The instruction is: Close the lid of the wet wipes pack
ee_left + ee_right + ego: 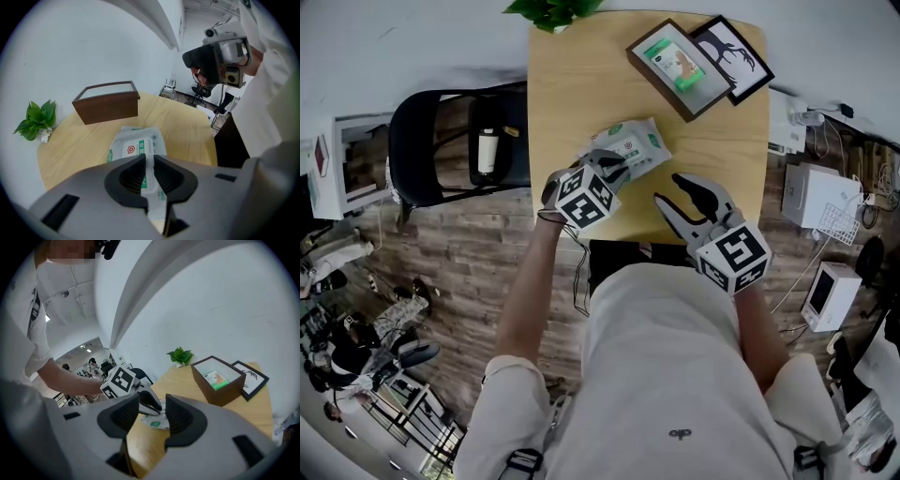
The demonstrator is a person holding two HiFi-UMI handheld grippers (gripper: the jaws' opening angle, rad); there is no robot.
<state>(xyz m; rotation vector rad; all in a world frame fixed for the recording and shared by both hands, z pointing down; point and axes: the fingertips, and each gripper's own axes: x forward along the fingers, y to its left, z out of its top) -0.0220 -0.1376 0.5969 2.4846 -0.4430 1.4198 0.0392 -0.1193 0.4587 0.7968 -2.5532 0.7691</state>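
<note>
The wet wipes pack (635,147) lies on the wooden table (572,84), white with green print; its white lid (139,149) looks flat on top. My left gripper (614,167) points steeply down at the pack's near end. In the left gripper view its jaws (149,159) stand a narrow slit apart, with the lid showing through the gap and nothing pinched. My right gripper (672,190) hovers to the right of the pack, open and empty. The right gripper view (153,401) looks past its jaws at the left gripper (149,400) and the pack (154,421).
A brown open box (680,67) with a green packet inside and a framed deer picture (739,52) sit at the table's far right. A green plant (551,11) is at the far edge. A black chair (441,141) stands left of the table.
</note>
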